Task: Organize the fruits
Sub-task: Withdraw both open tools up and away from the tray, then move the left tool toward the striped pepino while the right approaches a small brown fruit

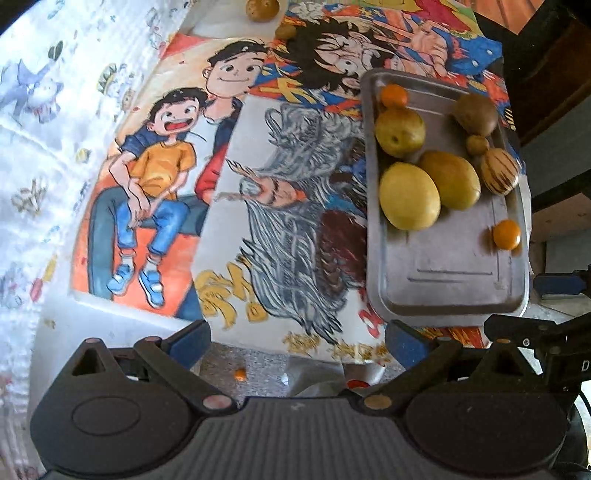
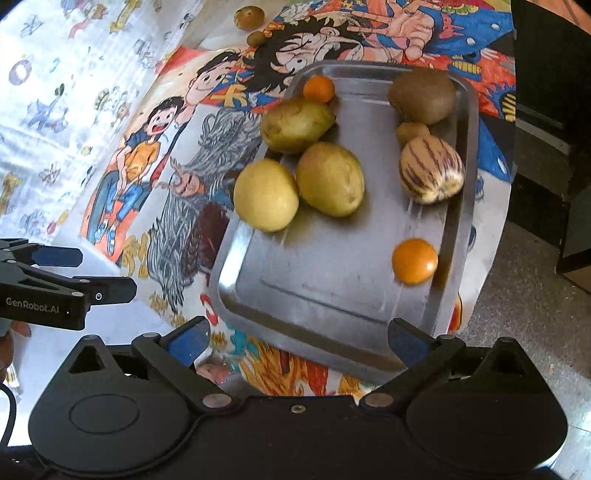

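— While I look along my left tongs (image 1: 295, 345), what do you make of them?
— Spread wide, nothing between the blue pads. They hang over the cartoon-print cloth (image 1: 177, 155) on the worktop.
— And the fruit?
— To my right, on the steel tray (image 1: 443, 273): three yellow-green fruits (image 1: 410, 196) bunched together and touching, a small orange fruit (image 1: 394, 95) at the far corner, a brown kiwi (image 1: 475, 114), a little brown fruit (image 1: 477, 144) just beside it, then a striped melon (image 1: 499, 171). Another orange fruit (image 1: 506, 234) sits apart near the right rim. Two brown fruits (image 1: 262, 9) lie off the tray, far up the cloth.
— Now my right tongs (image 2: 297, 341).
— Also gaping, holding nothing, poised over the near edge of the tray (image 2: 314, 295). The same fruits lie ahead: the yellow-green cluster (image 2: 330, 179) left, kiwi (image 2: 423, 95) and striped melon (image 2: 431, 174) right, the lone orange fruit (image 2: 414, 260) nearest. My left tongs (image 2: 55, 275) show at the left edge.
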{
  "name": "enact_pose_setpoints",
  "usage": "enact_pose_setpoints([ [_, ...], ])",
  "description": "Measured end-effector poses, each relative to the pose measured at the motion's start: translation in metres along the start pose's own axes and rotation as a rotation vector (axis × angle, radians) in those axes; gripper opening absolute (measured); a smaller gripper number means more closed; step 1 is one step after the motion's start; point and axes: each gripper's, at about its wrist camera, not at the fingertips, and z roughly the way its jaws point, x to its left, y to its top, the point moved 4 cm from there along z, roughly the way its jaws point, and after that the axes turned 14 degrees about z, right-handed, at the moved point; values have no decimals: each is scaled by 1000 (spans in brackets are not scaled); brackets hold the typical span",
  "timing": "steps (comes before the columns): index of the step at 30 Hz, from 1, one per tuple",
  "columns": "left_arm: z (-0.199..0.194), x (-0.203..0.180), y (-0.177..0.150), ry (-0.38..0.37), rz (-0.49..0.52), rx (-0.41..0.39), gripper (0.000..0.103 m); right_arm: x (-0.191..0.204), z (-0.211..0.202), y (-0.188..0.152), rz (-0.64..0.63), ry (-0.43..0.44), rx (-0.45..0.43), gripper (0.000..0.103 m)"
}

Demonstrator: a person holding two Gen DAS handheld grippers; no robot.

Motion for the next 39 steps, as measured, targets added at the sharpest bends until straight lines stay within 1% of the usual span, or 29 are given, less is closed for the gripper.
enact_pose_setpoints([
  [7, 1, 22, 29, 6, 27, 4, 102, 14, -2, 34, 33, -14, -45, 102],
  [12, 3, 39, 57, 5, 54, -2, 102, 21, -1, 58, 65, -28, -76, 102],
  [18, 10, 57, 92, 3, 82, -11, 102, 31, 2, 83, 69, -53, -114, 102],
  [25, 20, 80, 131, 13, 78, -44, 102, 34, 1, 111, 49, -98, -197, 102],
  [30, 25, 97, 161, 34, 74, -74, 102, 37, 3, 129, 5, -140, -253, 102],
  [32, 26, 105, 175, 43, 64, -90, 102, 41, 5, 136, -18, -142, -274, 102],
  [36, 31, 121, 200, 61, 47, -121, 102, 50, 8, 152, -19, -162, -366, 102],
  [39, 39, 134, 217, 56, 23, -142, 102, 63, 11, 163, -39, -165, -432, 102],
])
